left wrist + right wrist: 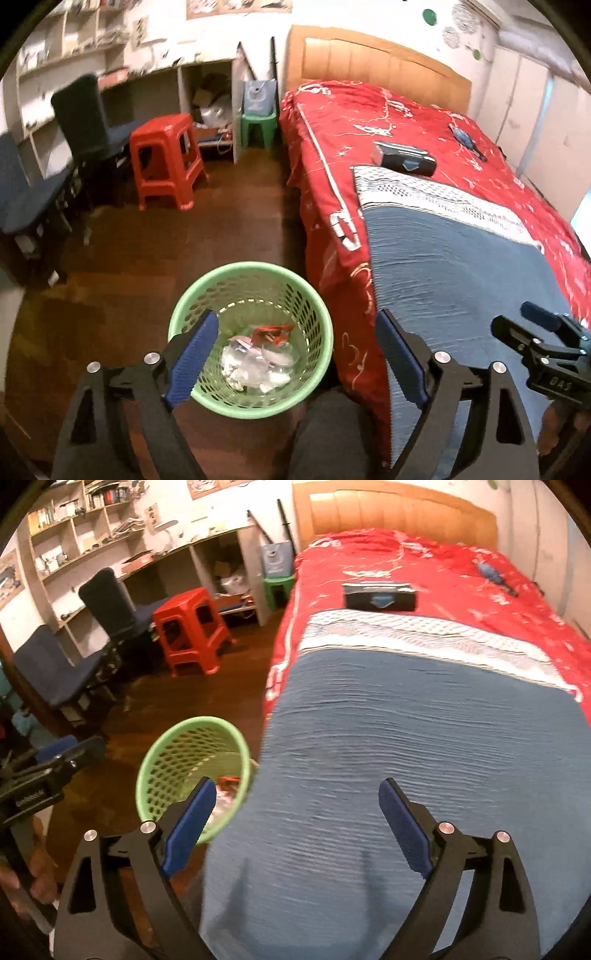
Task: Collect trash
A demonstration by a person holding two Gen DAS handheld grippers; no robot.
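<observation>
- Here, in the left wrist view, the left hand-held gripper [297,354] has its blue-padded jaws spread wide with nothing between them.
- Below and between those jaws stands the green basket [321,321], on the wooden floor [147,258], just beside the bed's near corner.
- Inside the basket lies the trash [258,362]: crumpled clear and white wrappers with a red wrapper on top.
- Right of the basket, the bed [369,110] carries a red cover, and a blue blanket [461,266] with a white patterned edge is spread over its near end.
- Beyond the blanket, farther from the basket, a dark box [404,157] rests on the red cover; a small blue item [466,139] lies farther still.
- Across the floor from the basket stand a red stool [166,158], a green stool [258,125] and dark chairs [85,114].
- At the far right edge, over the blanket, the right hand-held gripper [535,332] shows from the side.

- In the right wrist view, the right hand-held gripper [297,827] is also spread wide and empty, hanging over the blue blanket [406,738].
- The green basket [155,771] sits left of the blanket's edge, partly behind the left finger, with a bit of trash [225,786] visible inside.
- The dark box [380,596] lies beyond the blanket on the bed [461,572].
- Left of the basket, part of the left hand-held gripper [62,757] is seen; this view does not show its jaws' spread.
- The red stool [192,627] and chairs [107,605] stand beyond the basket.
</observation>
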